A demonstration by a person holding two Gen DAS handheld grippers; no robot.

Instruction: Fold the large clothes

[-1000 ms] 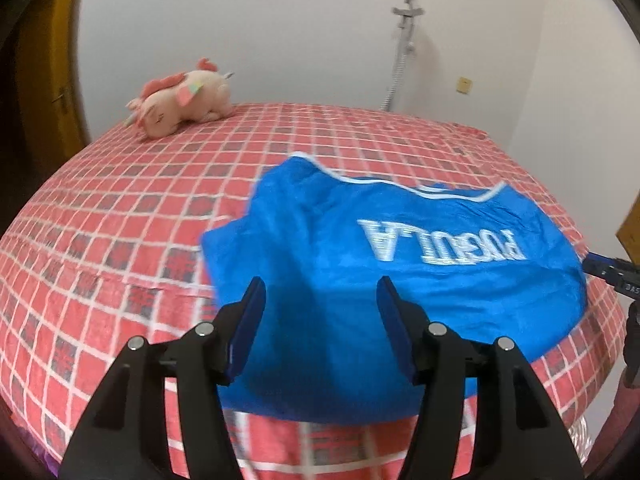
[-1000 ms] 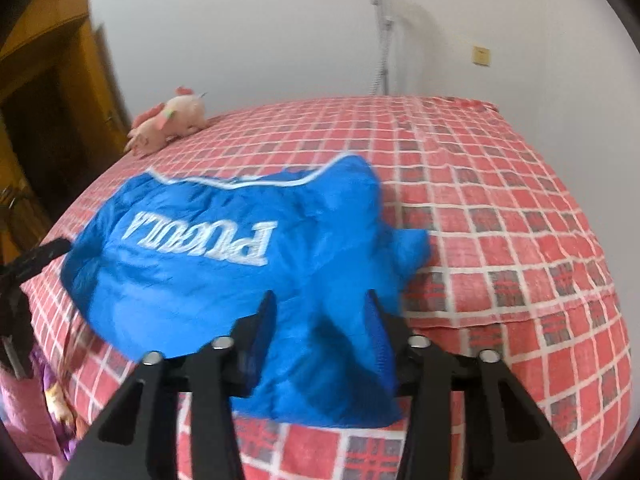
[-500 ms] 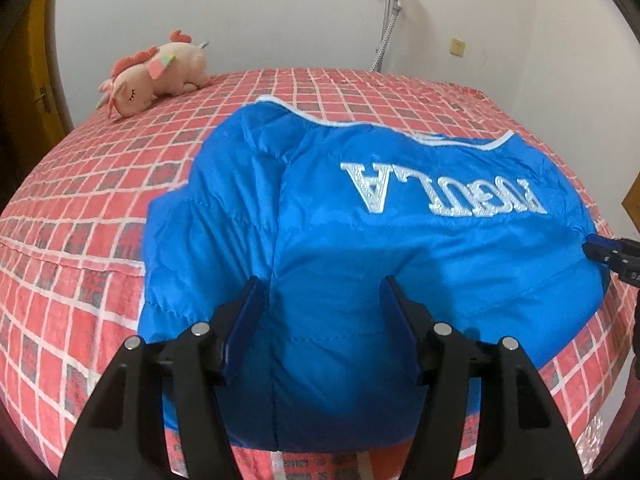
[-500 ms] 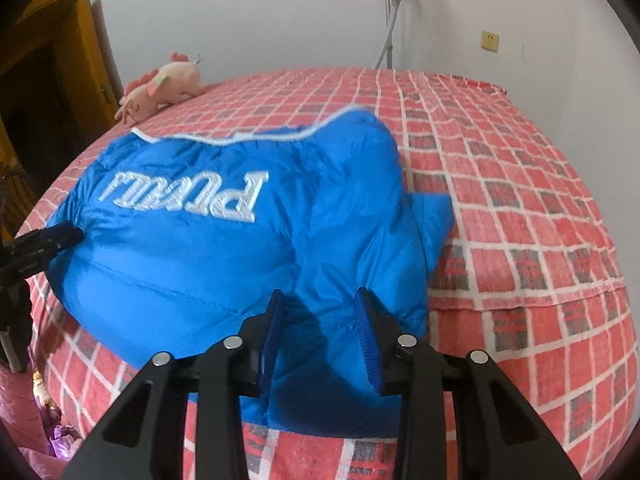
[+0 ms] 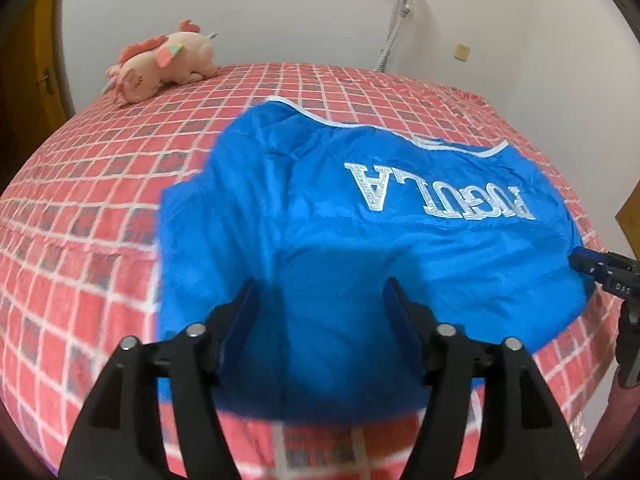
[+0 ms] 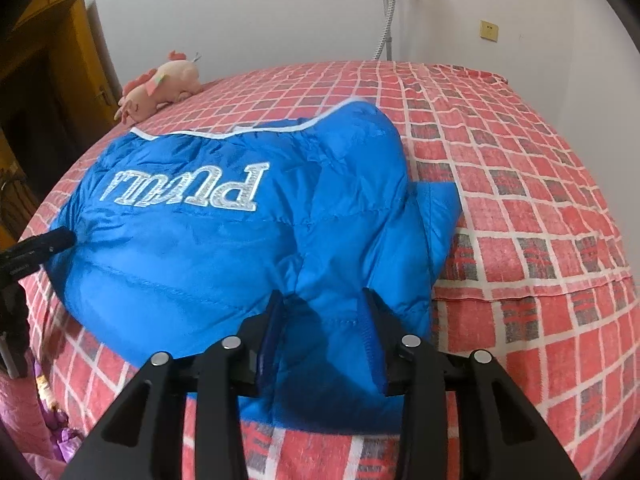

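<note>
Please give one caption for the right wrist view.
Right gripper opening over blue jacket on checked bed.

Left tongs (image 5: 322,298) tilted downward, jaws opening wide, right tongs (image 6: 322,312) tilted downward, jaws opening

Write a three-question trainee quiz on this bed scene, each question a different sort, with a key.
1. True or false: the plush toy lies on top of the blue jacket.
2. Multiple choice: the jacket's silver lettering, seen from the grippers, reads A) upright, B) upside down, C) it is hidden.
3. Fill in: the bedspread has a red ____ pattern.

Key:
1. False. The toy sits apart, near the far edge of the bed.
2. B.
3. Checked.

Note: the left gripper and right gripper are both opening, with jacket fabric between the fingers.
</note>
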